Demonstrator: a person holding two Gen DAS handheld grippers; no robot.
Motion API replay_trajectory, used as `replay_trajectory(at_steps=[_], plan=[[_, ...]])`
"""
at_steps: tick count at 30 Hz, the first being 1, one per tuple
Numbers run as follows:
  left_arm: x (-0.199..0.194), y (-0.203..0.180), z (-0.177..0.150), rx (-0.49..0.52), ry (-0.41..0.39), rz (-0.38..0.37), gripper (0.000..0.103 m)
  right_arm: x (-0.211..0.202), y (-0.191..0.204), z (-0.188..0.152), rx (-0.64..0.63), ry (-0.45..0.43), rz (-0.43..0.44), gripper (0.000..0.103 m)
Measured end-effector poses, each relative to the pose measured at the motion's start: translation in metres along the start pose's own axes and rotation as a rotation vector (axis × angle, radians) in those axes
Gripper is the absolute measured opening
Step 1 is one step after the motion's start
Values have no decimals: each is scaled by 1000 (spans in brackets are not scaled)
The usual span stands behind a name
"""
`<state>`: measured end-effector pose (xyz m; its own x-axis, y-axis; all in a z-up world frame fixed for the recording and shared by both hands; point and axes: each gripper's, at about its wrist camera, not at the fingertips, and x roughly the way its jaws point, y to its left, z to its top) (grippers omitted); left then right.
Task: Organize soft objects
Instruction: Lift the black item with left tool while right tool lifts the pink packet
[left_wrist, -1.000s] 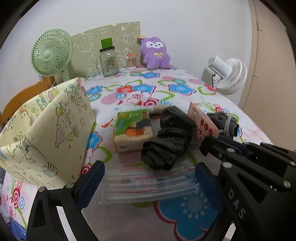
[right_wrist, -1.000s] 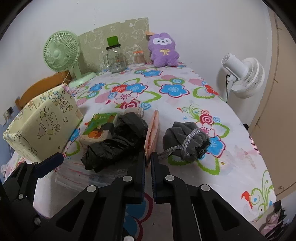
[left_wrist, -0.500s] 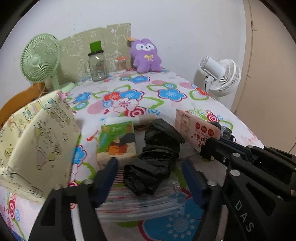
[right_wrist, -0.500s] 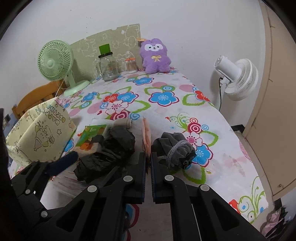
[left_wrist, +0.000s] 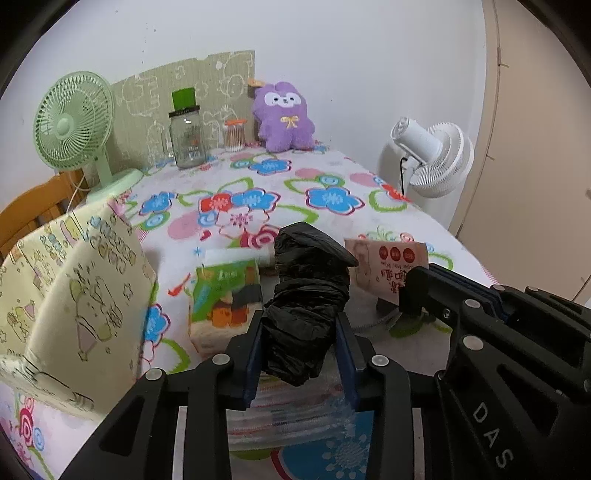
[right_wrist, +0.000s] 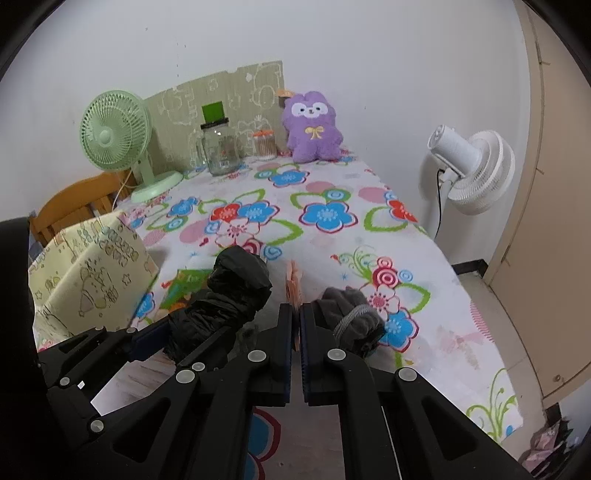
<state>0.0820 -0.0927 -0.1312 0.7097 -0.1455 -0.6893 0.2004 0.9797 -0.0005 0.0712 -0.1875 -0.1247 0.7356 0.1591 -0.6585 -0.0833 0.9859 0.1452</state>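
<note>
My left gripper (left_wrist: 300, 347) is shut on a crumpled black plastic bag roll (left_wrist: 308, 291), lifted above a clear zip bag stack (left_wrist: 295, 413). The black roll also shows in the right wrist view (right_wrist: 229, 299). My right gripper (right_wrist: 295, 325) is shut on a thin pink tissue packet (right_wrist: 294, 282), which shows in the left wrist view (left_wrist: 384, 266). A green tissue pack (left_wrist: 225, 299) lies left of the roll. A grey cloth bundle tied with cord (right_wrist: 351, 317) lies right of the right gripper. A purple plush (left_wrist: 284, 118) sits at the far edge.
A yellow fabric storage box (left_wrist: 74, 295) stands at the left on the floral tablecloth (left_wrist: 258, 192). A green fan (left_wrist: 74, 122), glass jar (left_wrist: 186, 136) and small jar (left_wrist: 233, 134) stand at the back. A white fan (left_wrist: 432, 155) stands off the right edge.
My left gripper has closed from wide open onto the black bag roll and lifted it. My right gripper has stayed shut on the pink packet and raised it slightly.
</note>
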Motion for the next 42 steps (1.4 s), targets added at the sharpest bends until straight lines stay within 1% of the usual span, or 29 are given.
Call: replay_trajectory(at_steps=[12,22,27,34,42], plan=[[-21,5,20,-9,-42,4,35,-22,6,22,-9,-70,-6,6],[-47,11,39,-16,-95,26,35,-45,18,44,-23,-128,-1,6],[-57,15,46,-16,-97,29,35,-56,25,52,-27,-150,-8,6],[-70,23,49,-21,-120,36,35,-66,35,56,-33,-162,-12,6],[-83,38,51,-36,-140,55,35,-74,53,62,-47,-170,10,6]])
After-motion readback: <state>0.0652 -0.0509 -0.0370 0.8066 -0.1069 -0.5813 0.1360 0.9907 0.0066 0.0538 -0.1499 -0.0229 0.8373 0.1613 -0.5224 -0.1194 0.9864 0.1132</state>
